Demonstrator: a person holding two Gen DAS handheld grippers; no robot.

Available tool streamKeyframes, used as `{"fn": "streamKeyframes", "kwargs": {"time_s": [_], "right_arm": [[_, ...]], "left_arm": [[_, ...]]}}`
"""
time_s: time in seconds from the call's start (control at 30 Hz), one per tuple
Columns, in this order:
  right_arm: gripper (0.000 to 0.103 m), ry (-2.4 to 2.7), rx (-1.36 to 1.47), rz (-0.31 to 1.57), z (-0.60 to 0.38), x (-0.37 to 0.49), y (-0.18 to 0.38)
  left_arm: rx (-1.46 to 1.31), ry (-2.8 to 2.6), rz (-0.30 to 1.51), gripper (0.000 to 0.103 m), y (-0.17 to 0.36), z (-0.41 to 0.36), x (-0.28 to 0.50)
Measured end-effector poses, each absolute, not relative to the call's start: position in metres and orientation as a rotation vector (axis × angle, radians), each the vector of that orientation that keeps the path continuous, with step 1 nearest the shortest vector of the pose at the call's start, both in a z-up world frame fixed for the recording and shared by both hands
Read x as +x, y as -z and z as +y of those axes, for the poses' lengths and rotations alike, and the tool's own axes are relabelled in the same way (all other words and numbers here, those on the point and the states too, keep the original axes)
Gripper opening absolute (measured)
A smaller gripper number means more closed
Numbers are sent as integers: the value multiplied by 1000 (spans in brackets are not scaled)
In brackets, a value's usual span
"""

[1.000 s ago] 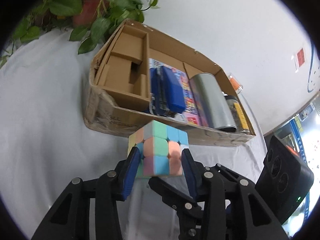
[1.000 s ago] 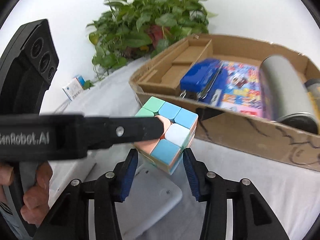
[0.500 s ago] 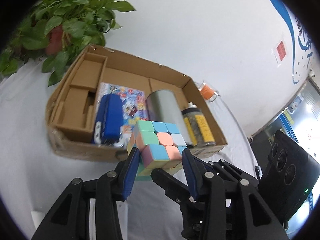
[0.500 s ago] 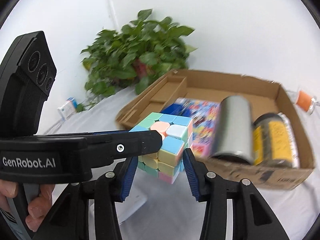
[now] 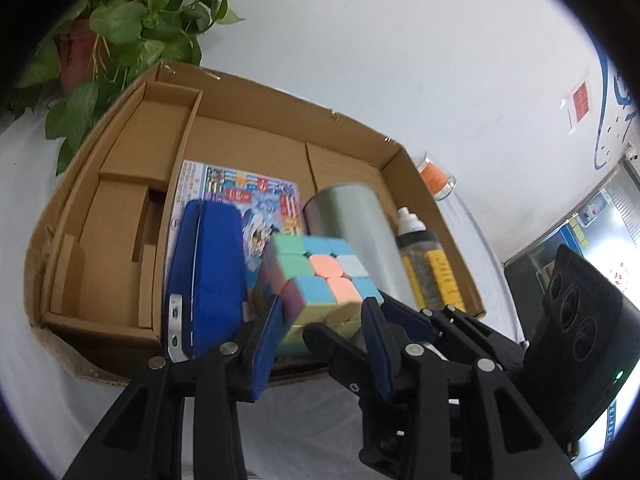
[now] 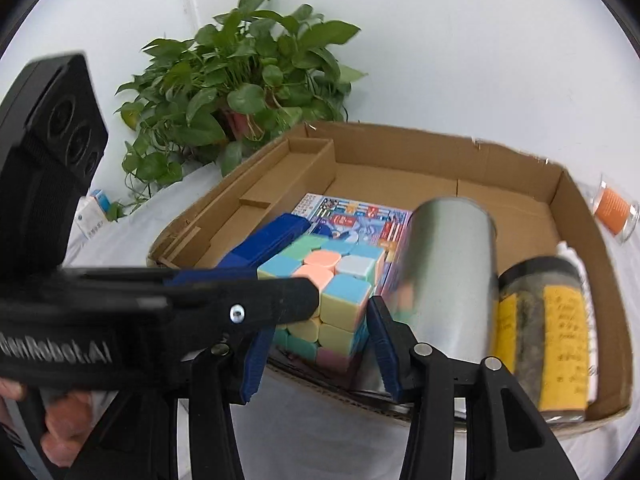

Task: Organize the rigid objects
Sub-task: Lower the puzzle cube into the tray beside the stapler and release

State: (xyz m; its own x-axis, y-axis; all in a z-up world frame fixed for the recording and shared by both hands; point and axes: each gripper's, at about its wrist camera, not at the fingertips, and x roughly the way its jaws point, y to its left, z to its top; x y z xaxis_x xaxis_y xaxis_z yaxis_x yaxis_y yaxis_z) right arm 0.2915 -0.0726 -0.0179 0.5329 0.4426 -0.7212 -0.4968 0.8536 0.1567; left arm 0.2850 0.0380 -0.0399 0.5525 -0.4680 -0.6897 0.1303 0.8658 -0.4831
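On the white-clothed table, the cardboard box's point(image 5: 120, 364) near rim sits under the cube point(image 5: 316, 280), both grippers' jaws clamping it (bare floor behind).

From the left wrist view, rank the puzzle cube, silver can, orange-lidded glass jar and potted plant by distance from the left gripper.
1. Puzzle cube, between the left gripper fingers.
2. Silver can, lying in the box, just behind.
3. Orange-lidded glass jar, outside the box's right corner.
4. Potted plant, far left.

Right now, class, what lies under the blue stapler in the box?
A colourful printed booklet lies under the stapler; the part beneath it and the box floor there are covered.
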Motion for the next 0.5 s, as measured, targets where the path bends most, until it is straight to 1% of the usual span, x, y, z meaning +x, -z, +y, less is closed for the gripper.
{"fn": "streamKeyframes", "kwargs": {"time_s": [0.07, 0.2, 0.33, 0.5], "right_arm": [[50, -553, -88, 835, -71, 289, 22], [50, -535, -107, 828, -72, 278, 26], [50, -553, -67, 853, -79, 271, 25], [50, -558, -56, 781, -93, 253, 6]], "left_arm": [[-404, 368, 932, 34, 43, 38, 283], [-407, 378, 948, 34, 48, 38, 277], [-416, 365, 965, 33, 49, 44, 274], [-416, 358, 900, 33, 37, 53, 271]]}}
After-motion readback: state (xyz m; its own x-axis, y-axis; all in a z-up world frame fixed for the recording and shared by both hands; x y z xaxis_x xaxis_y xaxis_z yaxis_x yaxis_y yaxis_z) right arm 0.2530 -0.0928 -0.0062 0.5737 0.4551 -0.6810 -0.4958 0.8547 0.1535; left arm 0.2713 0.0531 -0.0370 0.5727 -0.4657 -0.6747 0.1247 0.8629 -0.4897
